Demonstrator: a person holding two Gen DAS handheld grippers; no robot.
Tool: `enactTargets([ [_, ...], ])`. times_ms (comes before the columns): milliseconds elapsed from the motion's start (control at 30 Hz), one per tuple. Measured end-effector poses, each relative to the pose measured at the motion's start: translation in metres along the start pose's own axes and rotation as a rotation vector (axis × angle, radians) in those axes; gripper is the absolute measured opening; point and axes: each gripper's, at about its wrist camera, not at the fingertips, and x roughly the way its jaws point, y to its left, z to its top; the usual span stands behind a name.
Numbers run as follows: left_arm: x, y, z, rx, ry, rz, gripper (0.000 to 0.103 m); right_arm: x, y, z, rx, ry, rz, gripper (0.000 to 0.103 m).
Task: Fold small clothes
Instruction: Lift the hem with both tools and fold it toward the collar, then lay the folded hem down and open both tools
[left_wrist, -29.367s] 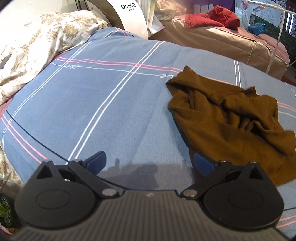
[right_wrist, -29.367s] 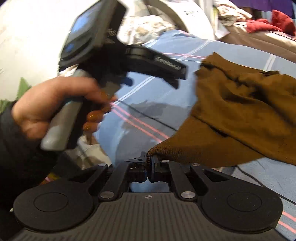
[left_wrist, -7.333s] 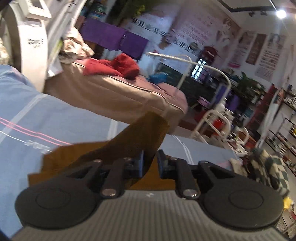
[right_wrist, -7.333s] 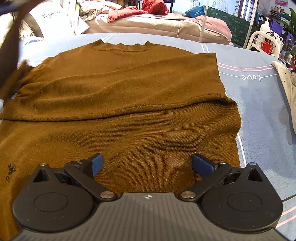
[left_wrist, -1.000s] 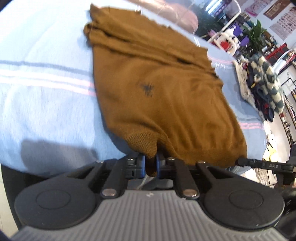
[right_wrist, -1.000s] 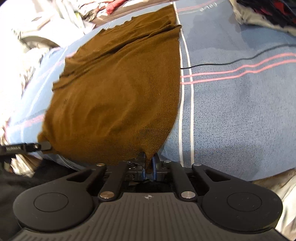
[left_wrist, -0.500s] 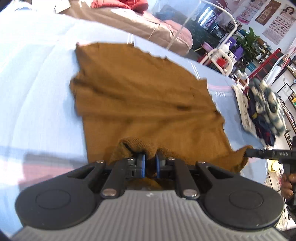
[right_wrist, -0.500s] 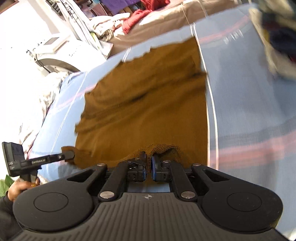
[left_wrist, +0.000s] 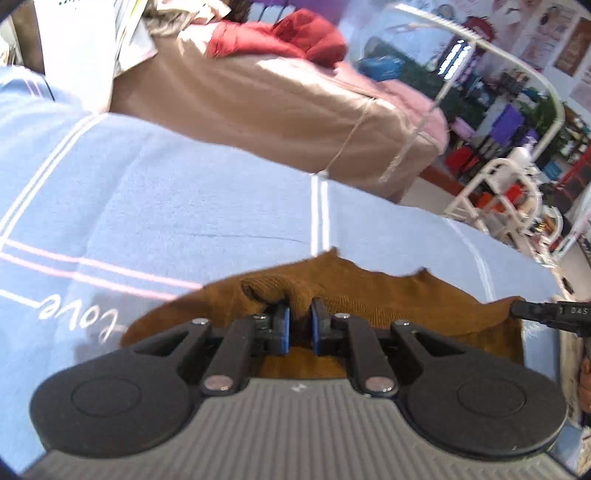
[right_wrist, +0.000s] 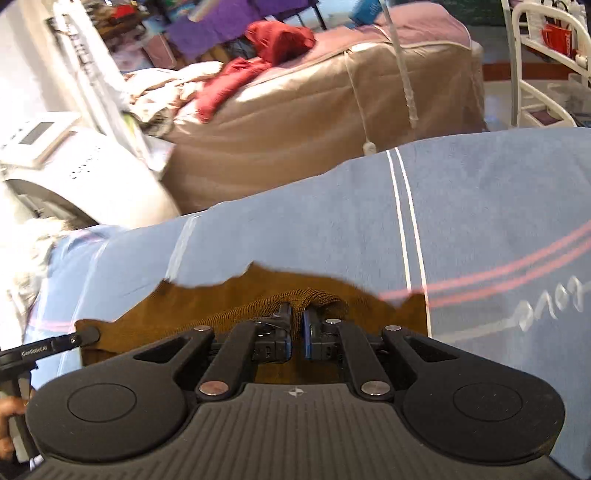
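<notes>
Both grippers, left (left_wrist: 298, 324) and right (right_wrist: 297, 326), clamp the brown sweater's (left_wrist: 388, 295) hem; fold seemingly halfway, laying down remains.

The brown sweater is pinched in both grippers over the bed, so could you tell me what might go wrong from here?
The left gripper and right gripper each pinch only a small bunch of the brown sweater, so its hem could slip free. If the two corners land unevenly on the blue bedsheet, the fold may end up skewed.

Cluttered bedroom or salon-like room: blue-sheeted bed (left_wrist: 184, 192), second brown-covered bed (right_wrist: 332, 122), wall posters (left_wrist: 570, 48), white rack (left_wrist: 498, 199).
</notes>
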Motion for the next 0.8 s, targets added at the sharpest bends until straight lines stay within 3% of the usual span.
enactTargets([
  [67, 0.02, 0.002, 0.006, 0.012, 0.023, 0.034, 0.015, 0.014, -0.003, 0.002, 0.003, 0.007, -0.024, 0.012],
  [100, 0.026, 0.004, 0.006, 0.011, 0.021, 0.055, 0.025, 0.02, -0.003, 0.002, -0.006, 0.01, -0.032, 0.012],
  [167, 0.031, 0.007, 0.005, 0.034, -0.014, 0.111, 0.052, 0.029, -0.003, 0.002, -0.048, 0.007, -0.073, 0.014],
  [200, 0.033, 0.009, 0.004, 0.047, -0.039, 0.153, 0.078, 0.032, -0.003, 0.002, -0.079, 0.0, -0.094, 0.022],
  [233, 0.031, 0.012, 0.004, 0.052, -0.063, 0.209, 0.096, 0.033, -0.004, 0.001, -0.105, -0.019, -0.116, 0.028],
  [267, 0.026, 0.015, 0.004, 0.059, -0.101, 0.26, 0.097, 0.031, -0.005, 0.0, -0.122, -0.049, -0.141, 0.044],
  [300, 0.019, 0.018, 0.004, 0.069, -0.141, 0.288, 0.097, 0.028, -0.007, 0.0, -0.141, -0.088, -0.164, 0.049],
  [367, 0.005, 0.022, 0.005, 0.07, -0.188, 0.296, 0.097, 0.014, -0.003, -0.006, -0.191, -0.164, -0.208, 0.051],
  [500, -0.026, 0.002, -0.01, 0.185, -0.201, 0.205, 0.083, -0.005, 0.03, -0.03, -0.431, -0.236, -0.141, 0.051],
  [567, -0.022, -0.018, -0.021, 0.259, -0.142, 0.153, 0.079, -0.007, 0.045, -0.047, -0.542, -0.19, -0.072, 0.049],
  [600, -0.016, -0.025, -0.026, 0.286, -0.101, 0.127, 0.071, -0.002, 0.05, -0.054, -0.573, -0.15, -0.045, 0.047],
  [667, 0.003, -0.041, -0.04, 0.338, -0.028, 0.109, 0.064, 0.01, 0.056, -0.066, -0.621, -0.085, -0.044, 0.047],
  [733, 0.02, -0.05, -0.058, 0.401, 0.006, 0.167, 0.062, 0.02, 0.058, -0.073, -0.656, -0.062, -0.092, 0.047],
  [800, 0.023, -0.05, -0.065, 0.469, -0.057, 0.301, 0.062, 0.026, 0.051, -0.074, -0.659, -0.054, -0.179, 0.048],
])
